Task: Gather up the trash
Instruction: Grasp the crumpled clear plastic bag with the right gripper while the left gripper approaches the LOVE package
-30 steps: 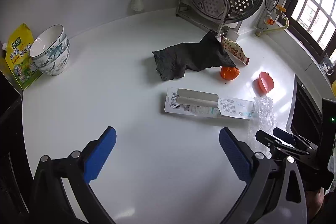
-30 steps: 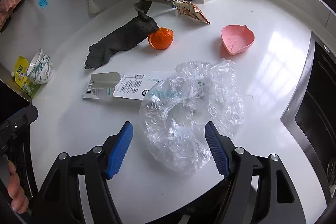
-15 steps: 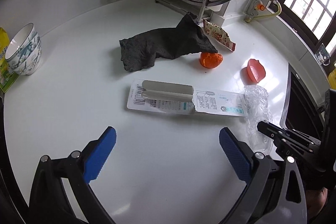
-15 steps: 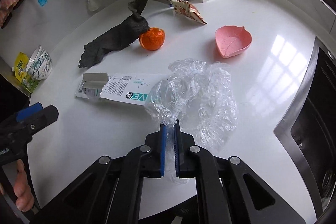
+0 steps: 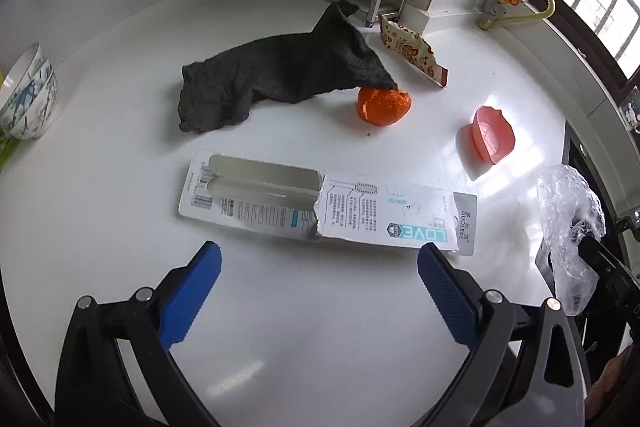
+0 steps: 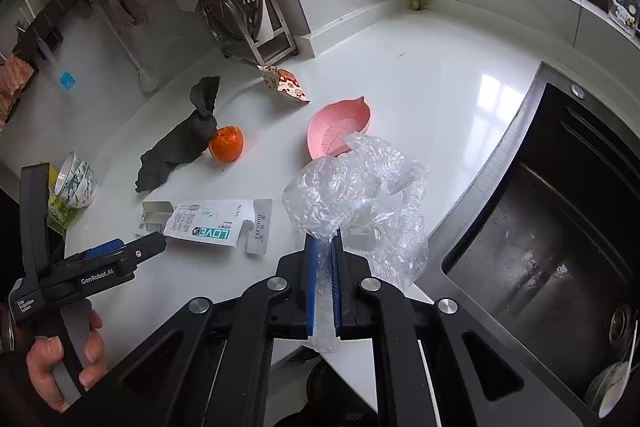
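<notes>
Crinkled clear plastic wrap (image 6: 356, 195) is pinched between the right gripper (image 6: 324, 267) pads, lifted off the counter (image 6: 420, 75): 1 piece in hand. Ahead of the left gripper (image 5: 320, 291), jaws wide and empty, lies torn card packaging (image 5: 328, 207); beyond, orange peel (image 5: 384, 101), a snack wrapper (image 5: 412, 57). The pink dish (image 6: 340, 131) looks empty.

Two wrist fisheyes steeply above one shared white counter (image 5: 120, 107), close in
</notes>
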`<state>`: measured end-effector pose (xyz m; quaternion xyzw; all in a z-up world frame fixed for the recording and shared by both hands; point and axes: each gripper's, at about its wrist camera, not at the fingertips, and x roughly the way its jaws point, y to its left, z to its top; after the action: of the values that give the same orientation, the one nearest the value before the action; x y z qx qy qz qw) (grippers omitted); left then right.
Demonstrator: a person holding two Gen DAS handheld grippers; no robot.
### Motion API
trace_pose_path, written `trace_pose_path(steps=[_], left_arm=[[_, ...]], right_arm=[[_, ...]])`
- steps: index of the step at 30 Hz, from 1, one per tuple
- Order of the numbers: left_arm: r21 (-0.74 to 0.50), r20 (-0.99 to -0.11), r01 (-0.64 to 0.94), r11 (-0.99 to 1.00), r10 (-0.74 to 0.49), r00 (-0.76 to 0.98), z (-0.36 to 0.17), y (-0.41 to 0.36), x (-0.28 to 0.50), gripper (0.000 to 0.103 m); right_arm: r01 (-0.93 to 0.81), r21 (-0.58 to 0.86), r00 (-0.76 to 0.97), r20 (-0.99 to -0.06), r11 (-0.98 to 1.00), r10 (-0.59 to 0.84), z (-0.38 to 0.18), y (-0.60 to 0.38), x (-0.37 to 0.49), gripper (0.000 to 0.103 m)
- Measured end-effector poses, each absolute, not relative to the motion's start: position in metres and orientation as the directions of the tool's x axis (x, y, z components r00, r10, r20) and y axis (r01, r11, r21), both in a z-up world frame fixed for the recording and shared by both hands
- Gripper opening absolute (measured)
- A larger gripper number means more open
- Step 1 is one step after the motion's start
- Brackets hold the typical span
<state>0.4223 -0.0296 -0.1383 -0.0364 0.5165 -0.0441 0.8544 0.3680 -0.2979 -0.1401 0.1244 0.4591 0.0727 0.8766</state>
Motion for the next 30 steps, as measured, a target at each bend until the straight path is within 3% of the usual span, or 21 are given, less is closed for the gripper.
trace_pose_path(steps=[6,13,30], left_arm=[[0.066,-0.865,0.405,0.912,-0.151,0.479,-0.13,-0.048,0.437,0.097],[0.167,-0.887,0.761,0.627,-0.242,0.394,-0.139,-0.059,0.446,0.097],[0.117,-0.931,0.969,0.216,-0.316,0.182,-0.185,-0.093,0.471,0.097]], right_arm=[[-0.017,0.318,0.568,-0.777,0.948,0.271,-0.143,-0.311,0.369,0.007],[0.025,0.34,0.564,-0.781,0.94,0.268,-0.149,-0.319,0.363,0.007],[0.216,0.334,0.582,-0.799,0.917,0.154,-0.141,-0.309,0.334,0.007]])
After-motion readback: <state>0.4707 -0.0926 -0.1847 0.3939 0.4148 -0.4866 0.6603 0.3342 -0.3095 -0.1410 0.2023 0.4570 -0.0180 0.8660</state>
